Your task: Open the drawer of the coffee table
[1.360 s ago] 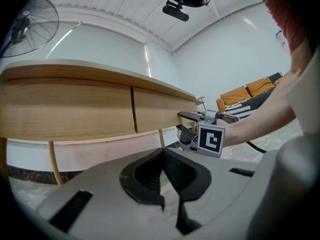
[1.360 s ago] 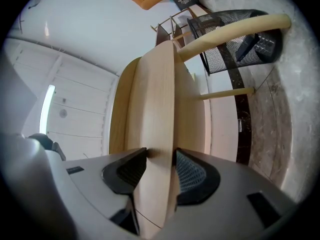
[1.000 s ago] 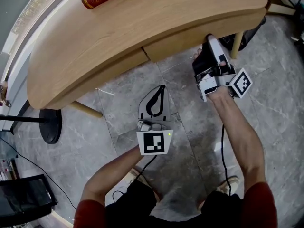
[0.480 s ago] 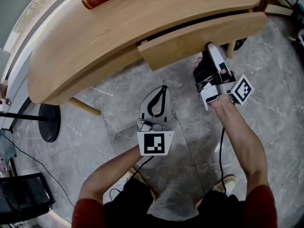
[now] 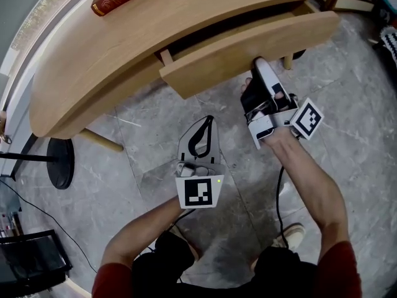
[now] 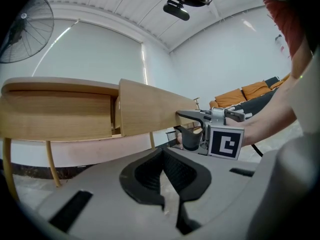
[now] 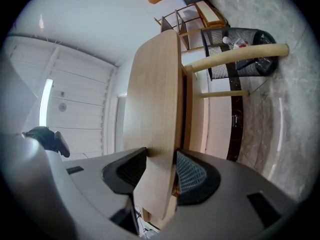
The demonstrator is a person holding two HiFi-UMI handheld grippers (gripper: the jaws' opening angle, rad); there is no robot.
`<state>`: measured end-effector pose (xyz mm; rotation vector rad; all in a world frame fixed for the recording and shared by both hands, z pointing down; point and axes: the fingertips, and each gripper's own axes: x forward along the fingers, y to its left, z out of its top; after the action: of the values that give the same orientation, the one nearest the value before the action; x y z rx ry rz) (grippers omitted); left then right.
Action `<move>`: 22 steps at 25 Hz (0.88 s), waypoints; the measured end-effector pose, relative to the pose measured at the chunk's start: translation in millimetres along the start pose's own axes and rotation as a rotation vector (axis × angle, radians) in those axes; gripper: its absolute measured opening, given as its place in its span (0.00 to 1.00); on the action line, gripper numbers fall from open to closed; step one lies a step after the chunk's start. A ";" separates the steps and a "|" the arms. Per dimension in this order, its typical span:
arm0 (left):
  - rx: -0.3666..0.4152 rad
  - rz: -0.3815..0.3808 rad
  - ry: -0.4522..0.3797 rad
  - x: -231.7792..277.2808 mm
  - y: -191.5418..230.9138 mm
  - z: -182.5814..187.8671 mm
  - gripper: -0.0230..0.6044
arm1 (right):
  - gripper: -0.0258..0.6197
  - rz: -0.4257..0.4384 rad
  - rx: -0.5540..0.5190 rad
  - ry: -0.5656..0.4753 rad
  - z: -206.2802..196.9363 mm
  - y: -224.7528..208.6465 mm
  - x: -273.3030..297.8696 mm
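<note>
**Drawer (image 5: 248, 45) partly out of the coffee table, its front pinched in my right tool (image 5: 257, 67).**

Head view: the drawer juts from under the curved tabletop (image 5: 142, 36), with a dark gap behind its front. My right tool bites the front's lower edge near its middle. My left tool (image 5: 209, 121) hangs over the floor (image 5: 155, 123), well apart from the drawer.
Left gripper view: my left tool (image 6: 163, 156) is clenched on nothing, and the drawer (image 6: 147, 111) stands proud of the fixed apron (image 6: 55, 116).
Right gripper view: the drawer (image 7: 155, 104) sits edge-on between the pads of my right tool (image 7: 161, 166). Its jaws have just been opening a touch, yet both pads lie on the wood.
I judge it stiff, smooth and handle-less, so it could slip. A mid-length hold on the bottom edge should keep it from racking.
</note>
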<state>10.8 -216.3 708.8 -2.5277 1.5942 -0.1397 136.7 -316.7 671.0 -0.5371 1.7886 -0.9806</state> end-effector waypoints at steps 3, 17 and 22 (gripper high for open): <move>-0.034 0.050 0.017 1.3 -0.3 -3.9 0.05 | 0.32 -0.008 0.003 0.003 -0.1 4.4 -3.5; -0.074 0.332 0.042 -40.1 3.2 -5.9 0.05 | 0.32 -0.019 0.003 -0.033 0.4 21.2 -25.9; -0.084 0.372 0.080 -64.0 -5.0 -12.2 0.05 | 0.32 0.003 -0.003 -0.039 -1.9 33.6 -40.6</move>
<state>-14.3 -157.3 721.8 -2.2554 2.1086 -0.1329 154.2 -267.1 666.2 -0.5516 1.7560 -0.9591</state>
